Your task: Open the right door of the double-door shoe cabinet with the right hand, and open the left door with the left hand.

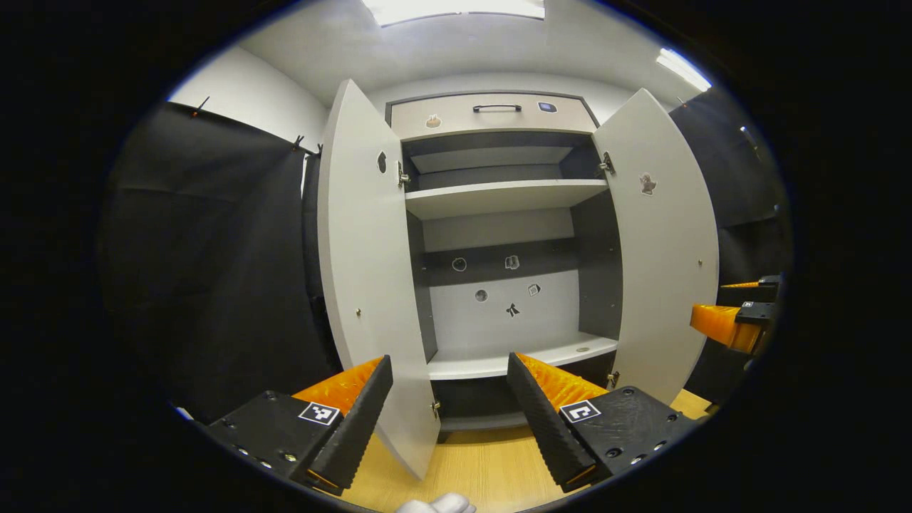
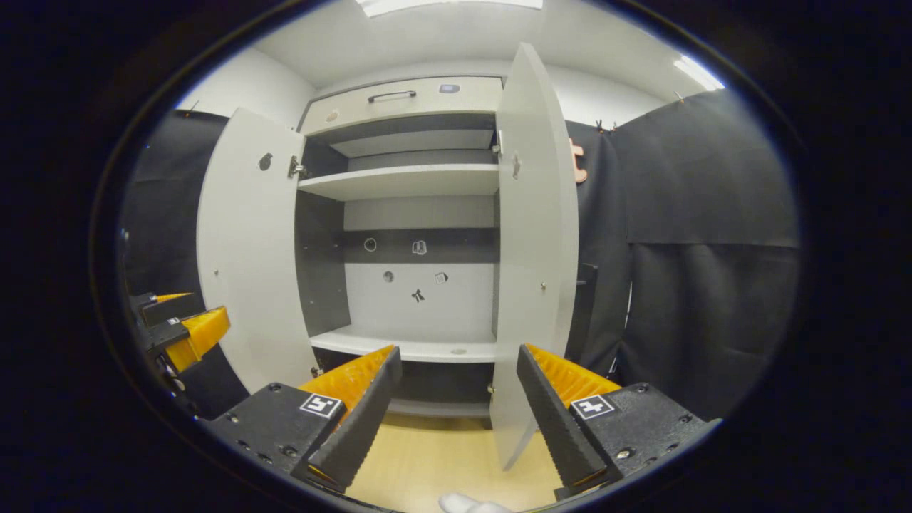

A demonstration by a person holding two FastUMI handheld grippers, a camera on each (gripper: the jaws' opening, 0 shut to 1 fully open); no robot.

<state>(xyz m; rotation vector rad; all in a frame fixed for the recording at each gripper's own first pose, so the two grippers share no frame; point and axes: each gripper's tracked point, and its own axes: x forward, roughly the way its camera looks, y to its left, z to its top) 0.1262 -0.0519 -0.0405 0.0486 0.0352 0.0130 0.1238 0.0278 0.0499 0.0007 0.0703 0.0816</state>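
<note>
now pale grey shoe cabinet [image 1: 499, 214], left door [image 1: 363, 271] and right door [image 2: 531, 249] swung wide, left gripper [image 1: 449, 413] and right gripper [image 2: 459, 406] spread, empty

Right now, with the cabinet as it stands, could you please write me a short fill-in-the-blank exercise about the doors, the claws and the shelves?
1. Both the left door and the right door of the shoe cabinet stand ____.
2. The left claw is open and holds ____.
3. The drawer above the shelves is ____.
4. The upper shelf carries ____ shoes.

Missing words: open; nothing; closed; no
</note>
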